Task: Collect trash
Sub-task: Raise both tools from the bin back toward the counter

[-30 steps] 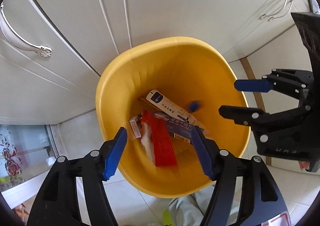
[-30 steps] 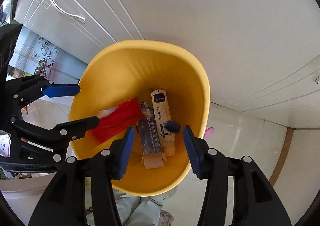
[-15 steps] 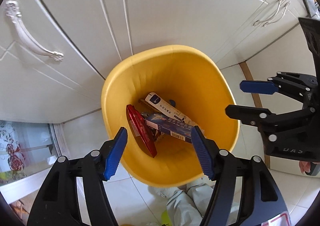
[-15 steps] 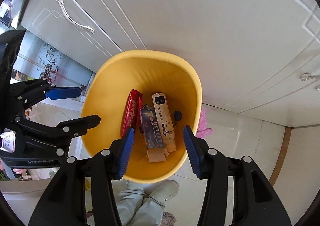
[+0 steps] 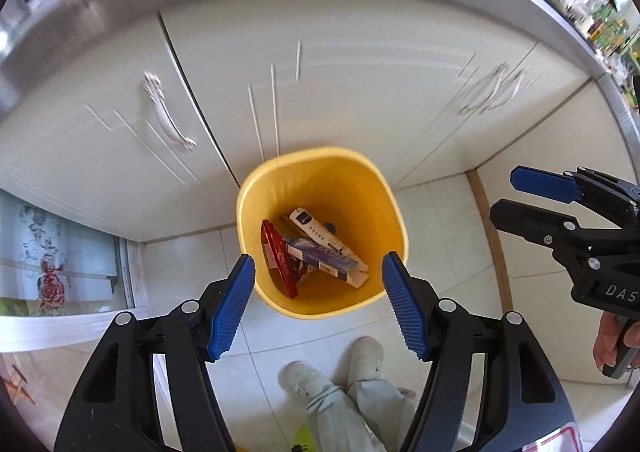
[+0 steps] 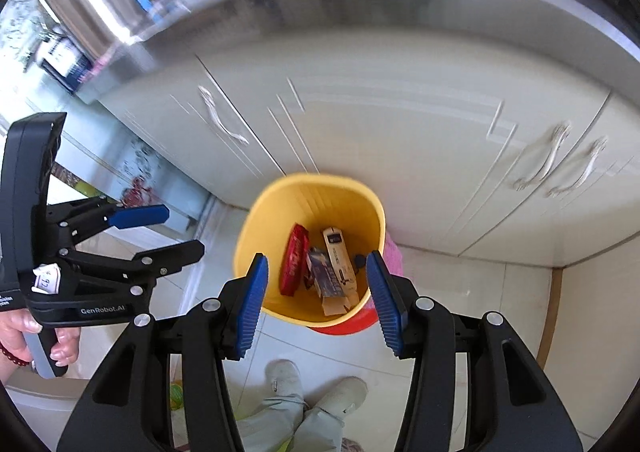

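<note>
A yellow trash bin [image 5: 344, 176] stands on the tiled floor against white cabinets; it also shows in the right wrist view [image 6: 280, 208]. Inside lie a red wrapper [image 5: 276, 260], a white tube box [image 5: 320, 230], a blue carton [image 5: 324, 258] and a small dark blue cap [image 5: 330, 227]. The same red wrapper [image 6: 295, 262] and boxes [image 6: 338, 264] show in the right wrist view. My left gripper [image 5: 318, 304] is open and empty, high above the bin. My right gripper [image 6: 318, 302] is open and empty, also high above it.
White cabinet doors with metal handles [image 5: 168, 120] stand behind the bin, under a steel counter edge [image 6: 360, 0]. A red basin [image 6: 348, 326] and pink cloth [image 6: 394, 256] sit behind the bin. The person's shoes [image 5: 332, 368] are on the tiles below.
Both grippers have risen well away from the bin, which now looks much smaller. The counter edge has come into view. The trash in the bin lies still.
</note>
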Action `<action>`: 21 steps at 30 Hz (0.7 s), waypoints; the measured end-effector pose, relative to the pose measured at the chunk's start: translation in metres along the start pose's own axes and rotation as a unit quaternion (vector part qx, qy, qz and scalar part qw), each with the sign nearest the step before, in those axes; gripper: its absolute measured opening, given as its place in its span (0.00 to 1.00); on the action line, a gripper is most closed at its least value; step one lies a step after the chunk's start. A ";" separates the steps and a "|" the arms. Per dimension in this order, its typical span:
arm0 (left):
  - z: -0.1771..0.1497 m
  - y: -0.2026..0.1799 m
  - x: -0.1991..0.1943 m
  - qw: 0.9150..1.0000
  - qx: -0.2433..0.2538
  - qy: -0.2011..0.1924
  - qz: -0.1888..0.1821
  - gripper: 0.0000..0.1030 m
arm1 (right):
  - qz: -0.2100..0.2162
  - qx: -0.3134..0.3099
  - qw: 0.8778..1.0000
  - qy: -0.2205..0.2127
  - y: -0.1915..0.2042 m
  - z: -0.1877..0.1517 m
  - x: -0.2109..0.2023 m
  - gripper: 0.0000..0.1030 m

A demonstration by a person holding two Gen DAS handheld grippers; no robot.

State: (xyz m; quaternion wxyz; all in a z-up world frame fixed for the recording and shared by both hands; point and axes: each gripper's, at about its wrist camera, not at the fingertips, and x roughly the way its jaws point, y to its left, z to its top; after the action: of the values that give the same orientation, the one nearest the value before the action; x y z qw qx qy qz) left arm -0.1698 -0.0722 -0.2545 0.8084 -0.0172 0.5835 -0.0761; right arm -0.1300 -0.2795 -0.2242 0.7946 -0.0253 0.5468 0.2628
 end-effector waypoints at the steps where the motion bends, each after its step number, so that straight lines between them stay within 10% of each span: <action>1: 0.001 -0.003 -0.011 1.000 0.000 -0.008 0.002 0.64 | 0.000 -0.004 1.000 -0.009 0.003 0.003 -0.011 0.51; 21: 0.070 0.001 -0.106 0.993 -0.001 -0.121 0.014 0.65 | -0.020 -0.014 0.992 -0.124 0.017 0.087 -0.110 0.51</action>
State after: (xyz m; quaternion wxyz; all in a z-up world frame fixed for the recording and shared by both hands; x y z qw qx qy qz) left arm -0.1358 -0.0598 -0.1321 0.8741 -0.0186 0.4814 -0.0617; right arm -0.0926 -0.2794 -0.0882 0.8609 -0.0146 0.4393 0.2561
